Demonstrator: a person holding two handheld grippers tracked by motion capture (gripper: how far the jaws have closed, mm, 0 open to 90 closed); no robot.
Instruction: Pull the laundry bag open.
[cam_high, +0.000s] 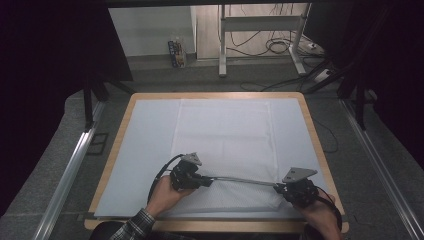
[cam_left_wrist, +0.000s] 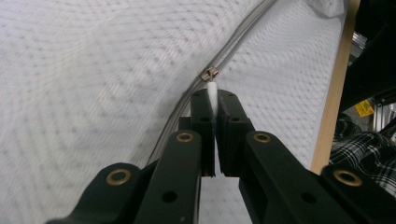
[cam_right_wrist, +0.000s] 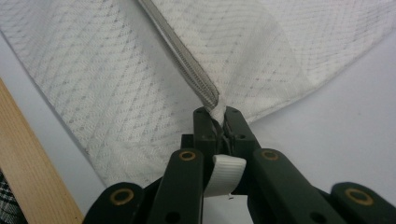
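Zipping step: left claw (cam_left_wrist: 215, 100) was clamped on the zipper pull (cam_left_wrist: 212, 85), right claw (cam_right_wrist: 218, 116) on the mesh bag's (cam_high: 225, 135) corner, near the surface's (cam_high: 210, 95) front edge; next, probably slide the pull along the taut zipper (cam_high: 242, 180).

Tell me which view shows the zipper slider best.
The left gripper view: the metal zipper slider sits sharp just above the left gripper, whose jaws pinch its white pull tab. The high view shows the zipper as a thin line; the right gripper view shows the zipper's end.
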